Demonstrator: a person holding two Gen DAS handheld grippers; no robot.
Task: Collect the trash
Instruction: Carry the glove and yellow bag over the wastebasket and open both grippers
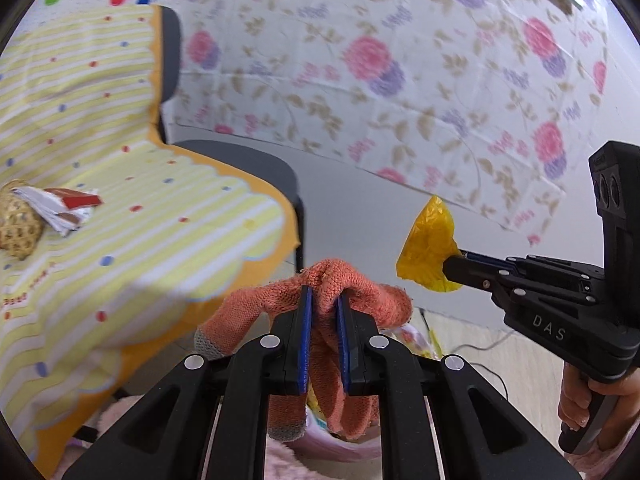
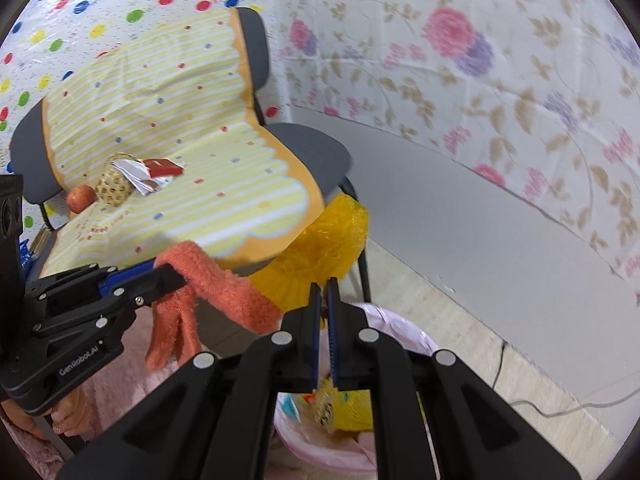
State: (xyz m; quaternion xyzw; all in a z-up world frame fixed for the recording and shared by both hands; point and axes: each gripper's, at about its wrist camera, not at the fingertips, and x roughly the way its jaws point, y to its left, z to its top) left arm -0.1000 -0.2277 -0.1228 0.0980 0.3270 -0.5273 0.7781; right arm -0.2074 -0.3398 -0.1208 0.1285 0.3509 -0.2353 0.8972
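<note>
Both grippers loaded above the pink bin (image 2: pixel 404 336).

The left gripper (image 1: pixel 324 300) pinches an orange knit glove (image 1: pixel 320 280) — the right gripper (image 2: pixel 325 285) pinches a yellow plastic wrapper (image 2: pixel 320 252), seemingly crumpled, beside the cloth-draped chair (image 2: pixel 312 148).

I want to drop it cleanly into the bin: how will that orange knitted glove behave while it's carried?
Probably floppy: the glove droops on both sides of the left gripper, fingers hanging down. Likely light, since it is thin knit. Its fuzzy surface may cling to the pads on release, over the pink bin.
</note>
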